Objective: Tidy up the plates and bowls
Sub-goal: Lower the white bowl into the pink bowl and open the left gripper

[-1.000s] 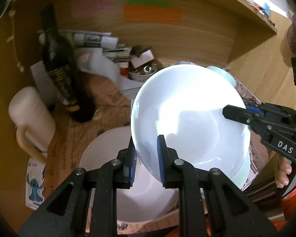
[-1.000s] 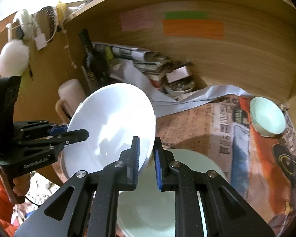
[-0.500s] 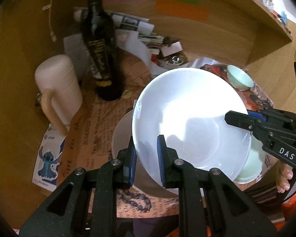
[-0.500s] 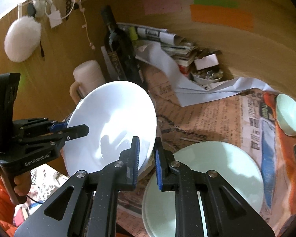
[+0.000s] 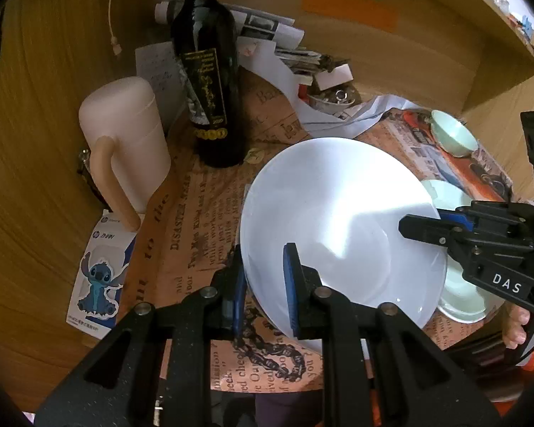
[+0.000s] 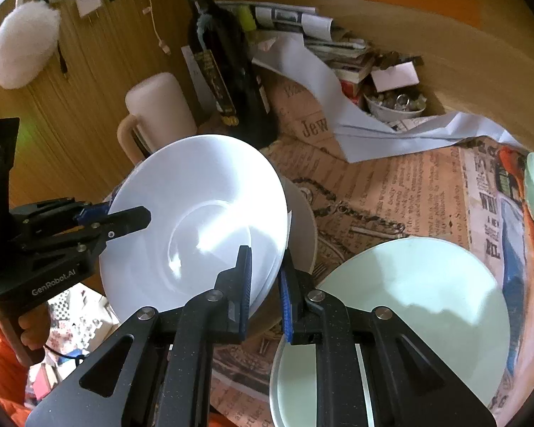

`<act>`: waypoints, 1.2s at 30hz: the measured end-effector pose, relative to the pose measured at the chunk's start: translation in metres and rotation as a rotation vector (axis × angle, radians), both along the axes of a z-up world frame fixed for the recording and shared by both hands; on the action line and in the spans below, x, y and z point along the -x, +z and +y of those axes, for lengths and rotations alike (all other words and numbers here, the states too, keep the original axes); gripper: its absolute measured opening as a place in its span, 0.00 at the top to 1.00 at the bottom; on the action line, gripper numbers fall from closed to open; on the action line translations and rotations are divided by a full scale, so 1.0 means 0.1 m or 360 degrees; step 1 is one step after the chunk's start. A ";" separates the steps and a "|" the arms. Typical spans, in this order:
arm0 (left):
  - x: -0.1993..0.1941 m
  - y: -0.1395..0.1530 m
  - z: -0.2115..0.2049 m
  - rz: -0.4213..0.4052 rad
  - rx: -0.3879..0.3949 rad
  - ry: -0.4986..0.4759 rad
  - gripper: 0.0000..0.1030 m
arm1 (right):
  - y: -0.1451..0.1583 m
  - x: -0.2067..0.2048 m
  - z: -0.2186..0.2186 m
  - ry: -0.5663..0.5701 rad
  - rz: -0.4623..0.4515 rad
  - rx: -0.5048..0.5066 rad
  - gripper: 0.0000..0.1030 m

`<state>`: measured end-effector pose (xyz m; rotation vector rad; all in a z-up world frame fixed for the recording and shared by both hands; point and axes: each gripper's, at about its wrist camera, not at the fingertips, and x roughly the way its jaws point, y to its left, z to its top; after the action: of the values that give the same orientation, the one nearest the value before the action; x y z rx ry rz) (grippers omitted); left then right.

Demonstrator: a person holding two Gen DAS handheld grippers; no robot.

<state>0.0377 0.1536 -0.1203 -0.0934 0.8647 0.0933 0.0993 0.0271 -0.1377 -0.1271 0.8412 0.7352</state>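
white plate (image 5: pixel 338 220) is clamped at opposite rims by my left gripper (image 5: pixel 263 284) and right gripper (image 6: pixel 265 288), fingers closed on it. i hold it tilted above the table (image 6: pixel 391 192), beside a pale green plate (image 6: pixel 409 302).

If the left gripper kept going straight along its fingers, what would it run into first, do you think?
The left gripper already clamps the white plate. Straight beyond the plate lie the paper pile and the wooden back wall; depth is unclear.

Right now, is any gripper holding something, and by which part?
Both hold the white plate. The left gripper clamps its rim on one side, and the right gripper clamps the rim on the opposite side.
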 end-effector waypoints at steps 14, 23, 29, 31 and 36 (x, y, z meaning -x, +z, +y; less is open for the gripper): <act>-0.08 -0.13 0.00 0.0043 -0.0120 0.0010 0.81 | -0.08 -0.10 0.09 -0.0003 0.0019 0.0056 0.87; -0.18 -0.27 0.02 0.0126 -0.0104 -0.0002 0.81 | -0.06 -0.13 0.08 0.0016 -0.0029 0.0118 0.83; -0.20 -0.25 0.03 0.0135 -0.0072 0.0008 0.81 | -0.06 -0.14 0.09 0.0048 -0.0016 0.0116 0.79; -0.21 -0.21 0.05 0.0122 -0.0081 0.0010 0.81 | -0.06 -0.14 0.08 0.0065 0.0001 0.0106 0.76; -0.20 -0.03 0.05 0.0037 -0.0098 0.0040 0.62 | -0.01 -0.16 0.00 0.0069 0.0034 0.0047 0.75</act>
<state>0.0574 0.1582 -0.1229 -0.0457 0.8834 0.1448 0.1158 0.0275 -0.1389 -0.1645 0.8719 0.7659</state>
